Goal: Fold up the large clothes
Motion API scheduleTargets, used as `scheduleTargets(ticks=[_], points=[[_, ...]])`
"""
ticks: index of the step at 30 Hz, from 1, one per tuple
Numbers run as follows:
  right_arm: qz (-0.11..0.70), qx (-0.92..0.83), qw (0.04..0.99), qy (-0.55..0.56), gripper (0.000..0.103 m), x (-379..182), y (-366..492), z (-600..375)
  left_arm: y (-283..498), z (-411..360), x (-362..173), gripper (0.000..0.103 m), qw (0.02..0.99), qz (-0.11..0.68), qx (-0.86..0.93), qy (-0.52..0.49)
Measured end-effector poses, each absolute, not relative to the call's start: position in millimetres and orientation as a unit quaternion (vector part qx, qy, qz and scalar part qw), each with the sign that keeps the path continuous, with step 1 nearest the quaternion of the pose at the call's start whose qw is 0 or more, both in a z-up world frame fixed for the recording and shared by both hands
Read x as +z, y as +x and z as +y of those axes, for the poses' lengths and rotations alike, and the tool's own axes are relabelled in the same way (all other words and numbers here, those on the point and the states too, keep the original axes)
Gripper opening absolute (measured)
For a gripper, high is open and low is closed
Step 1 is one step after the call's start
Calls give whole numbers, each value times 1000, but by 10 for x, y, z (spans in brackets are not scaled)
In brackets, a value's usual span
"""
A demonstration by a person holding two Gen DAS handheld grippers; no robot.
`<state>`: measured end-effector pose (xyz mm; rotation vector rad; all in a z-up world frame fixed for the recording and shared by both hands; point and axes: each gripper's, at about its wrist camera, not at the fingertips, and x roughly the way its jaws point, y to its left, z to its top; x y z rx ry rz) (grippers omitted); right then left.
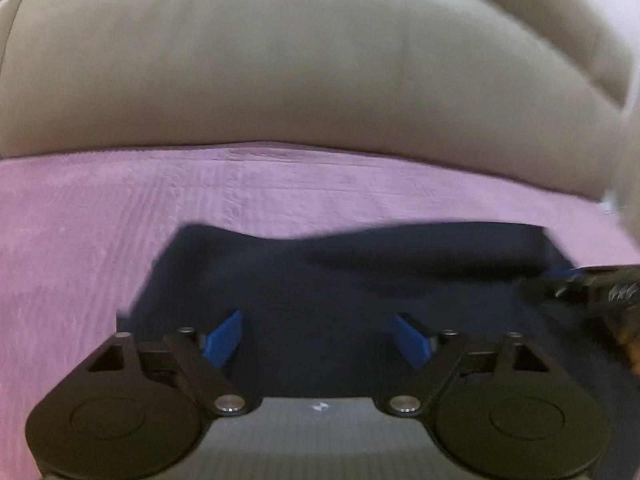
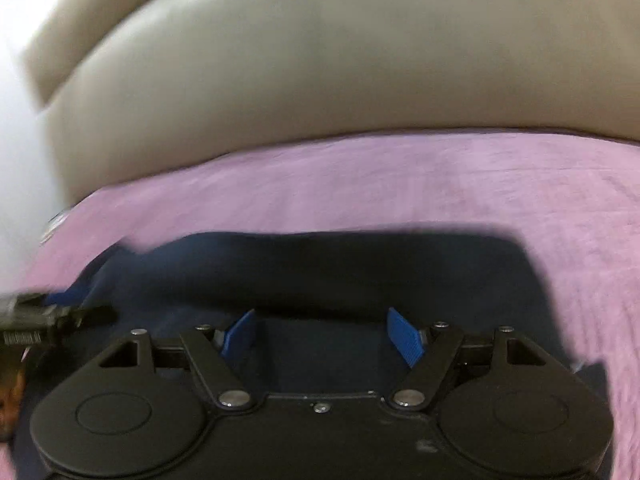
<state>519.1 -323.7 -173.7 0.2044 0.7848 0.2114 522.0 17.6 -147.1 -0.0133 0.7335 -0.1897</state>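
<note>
Where the dark navy garment (image 1: 360, 280) lies flat on the pink cover (image 1: 80, 240), its far edge runs straight, with bare pink beyond it up to the beige leather cushion (image 1: 280, 60). The left gripper (image 1: 318, 340) and right gripper (image 2: 322, 336) hover over the cloth, blue fingers (image 2: 404, 336) spread wide, holding nothing. Both views are blurred.

A dark navy fabric garment (image 1: 360, 280) lies spread flat, folded edge straight, on the pink textured cover (image 1: 280, 188).
</note>
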Motion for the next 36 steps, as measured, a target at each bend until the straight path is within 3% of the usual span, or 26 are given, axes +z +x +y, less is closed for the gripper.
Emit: scheduleTargets(ticks=[3,5,9,11,13,16,20,22,24,28,32,36], points=[[390,90,909,118,87,-1734,5152,-3448,5434,347,-1586,102,933,357,-28,-11],[386,90,913,102,87,-1610,5008,-3510,5398,439,-1568,102,937,349,-10,-27],[364,191,907,93,88,-1223,4633,-3477,5144,474,-1299,92,943,332,-34,-8],[347,254,901,47,90,-1046,4377,-3267,4978,433,-1142,92,939,323,-119,-7],[345,303,889,-1,97,-987,4196,-2989,4760,291,-978,101,935,312,-169,20],[366,355,856,-82,97,-1099,3948,-2567,4522,22,-963,103,912,335,-225,70],[417,311,834,-183,99,-1689,3777,-2562,4170,-182,-1455,103,870,389,-238,187],[412,294,852,-130,103,-1807,3712,-2916,4015,7,-1690,103,871,397,-225,182],[434,286,852,-69,103,-1839,3694,-3257,3927,370,-1750,103,882,408,-215,100],[444,237,854,-132,102,-1556,3521,-3154,3765,538,-1682,103,887,408,-194,100],[385,326,853,-131,102,-1149,3363,-2680,3643,294,-1276,102,900,366,-199,128],[383,348,825,-226,102,-1423,3404,-2079,3560,-235,-1116,103,873,338,-292,194]])
